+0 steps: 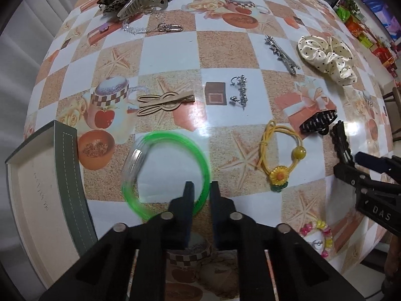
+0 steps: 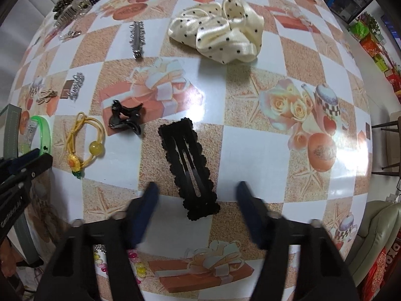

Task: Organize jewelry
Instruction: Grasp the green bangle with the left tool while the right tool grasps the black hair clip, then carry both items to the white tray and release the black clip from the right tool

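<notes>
While lying flat on checkered tablecloth, black scalloped snap clip sits between right gripper fingers, pads apart, not touching it; jaws about half open. Green bangle, translucent with clear section, lies beside open grey-green box. Left gripper points down, jaws nearly closed across bangle's near rim; whether pads press it, cannot tell. Box interior pale, nothing visible inside. Yellow sunflower hair tie between bangle and clip.
</notes>
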Demonstrator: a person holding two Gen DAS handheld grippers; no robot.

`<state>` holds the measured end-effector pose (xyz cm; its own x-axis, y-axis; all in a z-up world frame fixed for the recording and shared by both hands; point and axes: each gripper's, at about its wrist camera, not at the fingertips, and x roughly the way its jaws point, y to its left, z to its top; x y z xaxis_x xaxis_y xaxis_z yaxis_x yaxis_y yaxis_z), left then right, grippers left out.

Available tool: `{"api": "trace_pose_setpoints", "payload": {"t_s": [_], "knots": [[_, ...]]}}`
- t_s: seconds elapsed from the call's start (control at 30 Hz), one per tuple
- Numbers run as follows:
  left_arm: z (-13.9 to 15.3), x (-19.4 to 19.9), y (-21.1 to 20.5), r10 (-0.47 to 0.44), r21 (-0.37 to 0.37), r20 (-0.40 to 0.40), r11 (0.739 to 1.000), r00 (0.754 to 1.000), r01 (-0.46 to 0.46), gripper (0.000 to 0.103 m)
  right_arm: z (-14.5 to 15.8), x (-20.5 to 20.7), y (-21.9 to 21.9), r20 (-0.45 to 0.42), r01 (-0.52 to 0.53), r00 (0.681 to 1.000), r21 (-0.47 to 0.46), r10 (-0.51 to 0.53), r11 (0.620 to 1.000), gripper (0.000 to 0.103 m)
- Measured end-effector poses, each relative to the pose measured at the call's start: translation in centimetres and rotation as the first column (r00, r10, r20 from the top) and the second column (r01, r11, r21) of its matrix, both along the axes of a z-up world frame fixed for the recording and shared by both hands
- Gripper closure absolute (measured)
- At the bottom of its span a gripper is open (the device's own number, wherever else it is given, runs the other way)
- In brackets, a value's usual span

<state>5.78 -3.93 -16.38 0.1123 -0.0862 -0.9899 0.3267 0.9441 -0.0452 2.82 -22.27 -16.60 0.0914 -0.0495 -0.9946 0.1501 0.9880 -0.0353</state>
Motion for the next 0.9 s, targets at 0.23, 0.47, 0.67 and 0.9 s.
{"api": "trace_pose_setpoints", "payload": {"t_s": [0.23, 0.47, 0.67, 0.9], "knots": [[2.5, -0.5, 0.0, 0.014, -0.044, 0.023, 0.999, 1.0, -0.013, 0.092, 0.8, 0.8, -0.1, 0.005, 0.019, 1.0, 0.034, -0.019, 0.999, 0.072], [5.1, -0.9, 1.1, 0.041, -0.08, 0.065, 0.996, 0.997, -0.035, 0.092, 4.1, -0.2, -0.9, 0.03, 0.06, 0.998, 0.106, -0.064, 0.993, 0.073], [7.2, -1.6, 3.9, 0.073, -0.098, 0.106, 0.993, 0.992, -0.063, 0.092, 6.6, -0.2, -1.3, 0.057, 0.075, 0.995, 0.138, -0.083, 0.988, 0.073], [9.9, -2.5, 8.0, 0.151, -0.11, 0.145, 0.985, 0.978, -0.136, 0.092, 7.9, 0.3, 1.1, 0.095, 0.039, 0.994, 0.184, -0.057, 0.982, 0.073]]}}
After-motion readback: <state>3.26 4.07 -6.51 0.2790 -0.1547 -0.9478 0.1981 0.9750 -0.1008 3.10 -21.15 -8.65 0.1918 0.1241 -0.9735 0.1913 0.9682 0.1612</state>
